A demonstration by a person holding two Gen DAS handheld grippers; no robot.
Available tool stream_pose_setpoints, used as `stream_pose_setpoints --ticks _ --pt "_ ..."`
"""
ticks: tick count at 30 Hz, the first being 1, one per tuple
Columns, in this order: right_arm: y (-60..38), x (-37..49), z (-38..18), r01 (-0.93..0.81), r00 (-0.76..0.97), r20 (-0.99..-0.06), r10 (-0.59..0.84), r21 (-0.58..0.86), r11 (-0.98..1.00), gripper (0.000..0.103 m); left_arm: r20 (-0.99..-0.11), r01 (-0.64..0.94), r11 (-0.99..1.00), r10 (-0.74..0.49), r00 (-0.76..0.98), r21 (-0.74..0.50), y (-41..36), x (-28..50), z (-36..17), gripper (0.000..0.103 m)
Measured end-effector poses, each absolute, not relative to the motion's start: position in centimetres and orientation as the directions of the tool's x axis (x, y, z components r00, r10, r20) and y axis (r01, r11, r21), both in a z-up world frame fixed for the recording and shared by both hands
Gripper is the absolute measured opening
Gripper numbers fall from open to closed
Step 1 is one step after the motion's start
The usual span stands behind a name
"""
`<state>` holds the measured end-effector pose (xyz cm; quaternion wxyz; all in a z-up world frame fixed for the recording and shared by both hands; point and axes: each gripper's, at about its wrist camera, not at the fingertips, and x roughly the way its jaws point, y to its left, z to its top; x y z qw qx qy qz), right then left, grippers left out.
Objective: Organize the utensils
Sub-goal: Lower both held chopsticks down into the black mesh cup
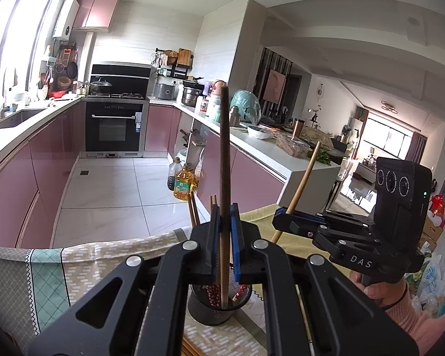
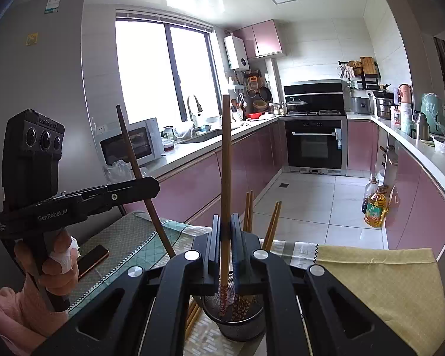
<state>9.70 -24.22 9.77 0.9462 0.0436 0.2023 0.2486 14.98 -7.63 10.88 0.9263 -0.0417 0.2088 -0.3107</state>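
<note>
Two chopsticks held upright, tips down over black mesh holder (image 1: 219, 305) on worktop: left tongs (image 1: 225, 225) pinching dark brown one (image 1: 225, 160); right tongs (image 2: 226, 231) pinching lighter wooden one (image 2: 226, 160).

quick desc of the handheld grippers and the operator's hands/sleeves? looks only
Both grippers are matte black with silver pivot bolts and blue pads inside the fingers. The left gripper carries a black camera block with three lenses, marked "GenRobot.AI". The right gripper has a matching block, a green LED and "DAS" lettering. The left hand has a white-wrapped finger. Sleeves are pink knit. No cables visible.
</note>
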Motion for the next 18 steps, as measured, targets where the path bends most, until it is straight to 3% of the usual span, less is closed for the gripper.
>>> stream_pose_setpoints --ticks 18 --pt "-23.6 11.8 7.9 -0.422 0.775 -0.429 0.464 0.194 0.885 0.006 -0.443 0.538 0.82 -0.562 0.698 -0.193 -9.7 18.0 9.2 0.007"
